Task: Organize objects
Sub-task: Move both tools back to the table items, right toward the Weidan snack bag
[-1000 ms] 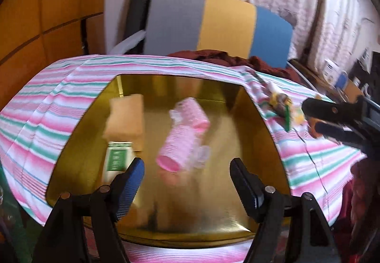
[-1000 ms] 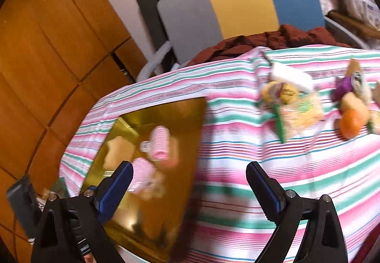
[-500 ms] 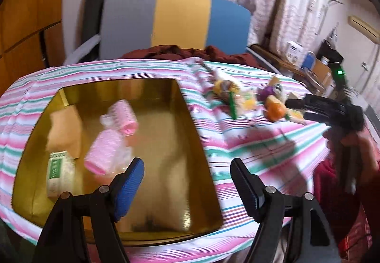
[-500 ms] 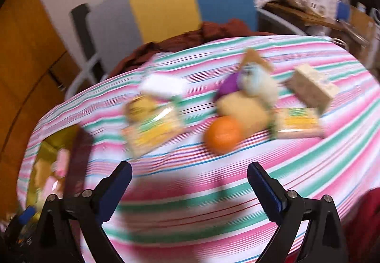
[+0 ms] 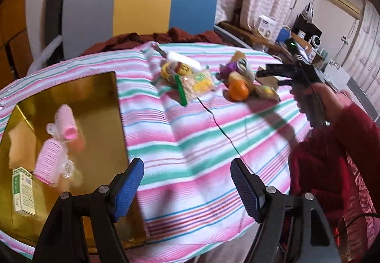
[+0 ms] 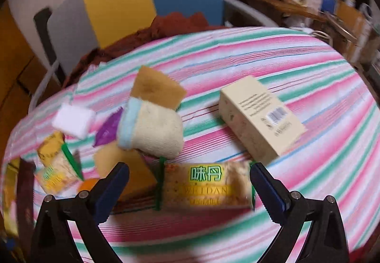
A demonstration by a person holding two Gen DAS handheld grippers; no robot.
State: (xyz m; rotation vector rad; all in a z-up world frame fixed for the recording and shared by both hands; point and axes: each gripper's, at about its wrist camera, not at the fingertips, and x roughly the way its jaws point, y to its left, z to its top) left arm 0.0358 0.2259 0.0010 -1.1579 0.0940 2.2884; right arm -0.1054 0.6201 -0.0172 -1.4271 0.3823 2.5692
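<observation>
Right gripper [image 6: 188,185]: jaws spread wide, empty. Yellow-and-green crinkled snack packet [image 6: 205,188] lay on the striped cloth directly between its fingertips, long axis crosswise, spanning pad to pad. Left gripper [image 5: 186,184]: also wide and empty, well apart from the packet, beside the shallow gold tray [image 5: 99,101].

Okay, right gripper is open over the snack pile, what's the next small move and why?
Probably ease the right gripper down and close on the Weidan snack packet: its open jaws already straddle it, and the gold tray holds sorted items.
</observation>
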